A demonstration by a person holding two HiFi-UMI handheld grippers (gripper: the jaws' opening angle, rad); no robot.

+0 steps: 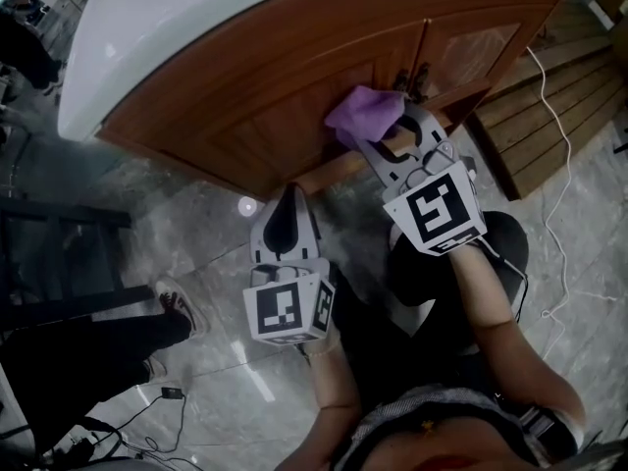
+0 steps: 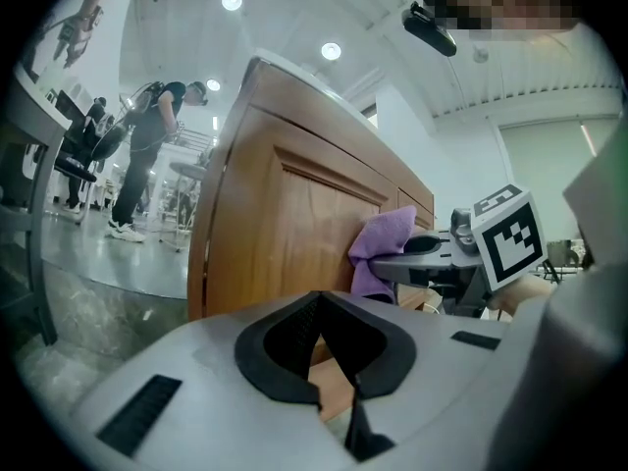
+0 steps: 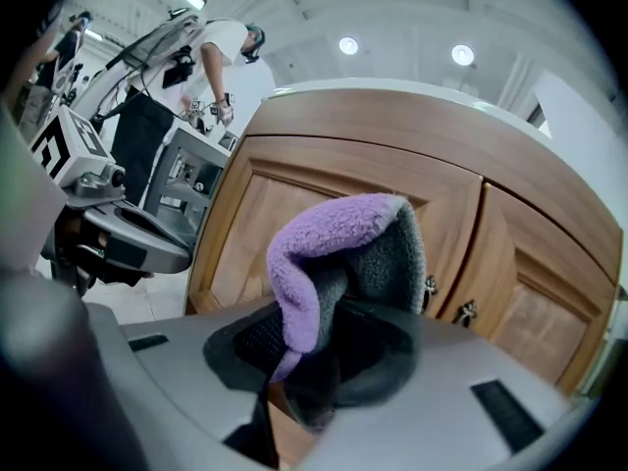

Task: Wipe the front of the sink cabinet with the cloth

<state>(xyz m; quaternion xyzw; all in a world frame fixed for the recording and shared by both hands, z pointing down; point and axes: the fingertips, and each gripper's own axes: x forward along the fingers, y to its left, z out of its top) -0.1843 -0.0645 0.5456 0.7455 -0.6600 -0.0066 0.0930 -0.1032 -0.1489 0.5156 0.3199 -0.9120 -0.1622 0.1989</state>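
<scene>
The wooden sink cabinet stands under a white counter, and its two doors carry small metal handles. A purple cloth with a grey underside rests against the cabinet's front, near the seam of the doors. My right gripper is shut on that cloth, which bulges up out of its jaws. Lower down, my left gripper hangs shut and empty, a short way off the cabinet's base. The left gripper view shows the cabinet's side, the cloth and the right gripper.
Wooden planks and a white cable lie on the marble floor at the right. Someone's shoe and a black rack are at the left. A person stands further back.
</scene>
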